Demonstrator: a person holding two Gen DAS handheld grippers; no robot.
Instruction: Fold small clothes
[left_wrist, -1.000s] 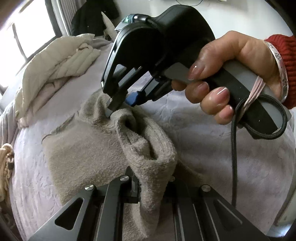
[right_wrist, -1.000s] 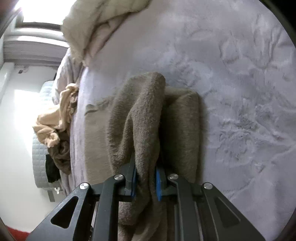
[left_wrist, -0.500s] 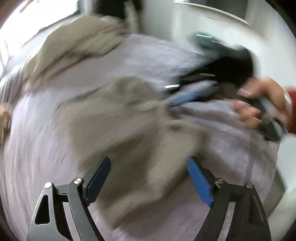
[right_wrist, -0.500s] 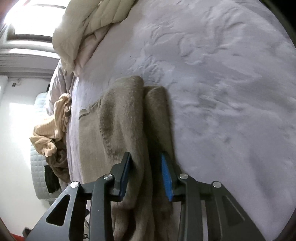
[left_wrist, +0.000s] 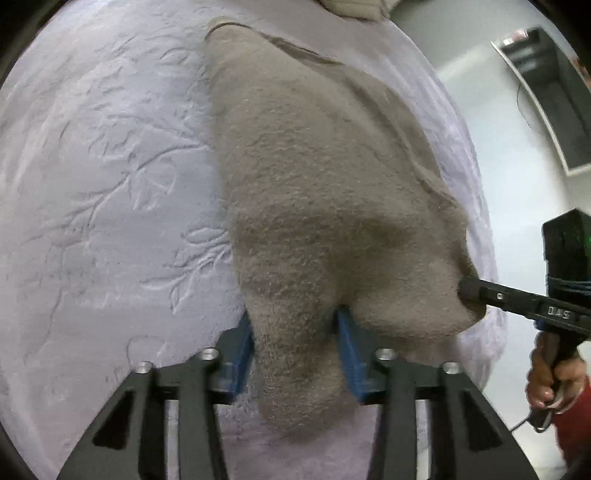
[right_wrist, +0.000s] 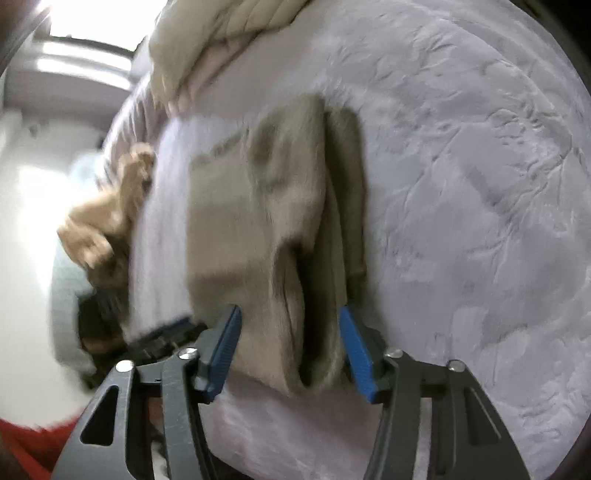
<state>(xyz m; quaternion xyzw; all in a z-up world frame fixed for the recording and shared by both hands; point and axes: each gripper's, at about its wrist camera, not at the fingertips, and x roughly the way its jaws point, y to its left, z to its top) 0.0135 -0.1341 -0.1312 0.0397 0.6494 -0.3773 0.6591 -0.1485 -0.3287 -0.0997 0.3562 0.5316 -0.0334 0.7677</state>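
- Left wrist view: the taupe garment (left_wrist: 317, 177) is a thick, fuzzy knit. I judge it light, soft and limp, likely to sag and bunch wherever it is unsupported, yet grippy enough that it should not slip from rubber pads.
- It lies along the lavender bedspread (left_wrist: 103, 184), running from the far edge toward the camera, with a thin seam or strap line near its far end. Its near end is rolled into two plump lobes.
- The left gripper (left_wrist: 295, 350) has its jaws partly apart, with one lobe filling the gap; both blue pads (left_wrist: 240, 354) touch the fabric, but whether they squeeze firmly I cannot tell for certain.
- The right gripper (left_wrist: 469, 291) comes in from the right edge of the bed, its tip buried in the other lobe, held by the right hand (left_wrist: 550, 384). Its opening is hidden here.
- Best hold, in my judgement: a doubled edge or corner, where the thickness gives the pads something to bite.
- Right wrist view: the garment (right_wrist: 266, 206) shows as a flat panel with a folded-over ridge along its right side, lying near the bed's left edge.
- The right gripper (right_wrist: 288, 347) stands fairly wide, its pads (right_wrist: 354, 350) on either side of the bunched near end, flanking it rather than clamping.
- A cream duvet (right_wrist: 214, 33) is heaped at the far end; tan clothes (right_wrist: 110, 206) hang off the left edge. This view is blurred.
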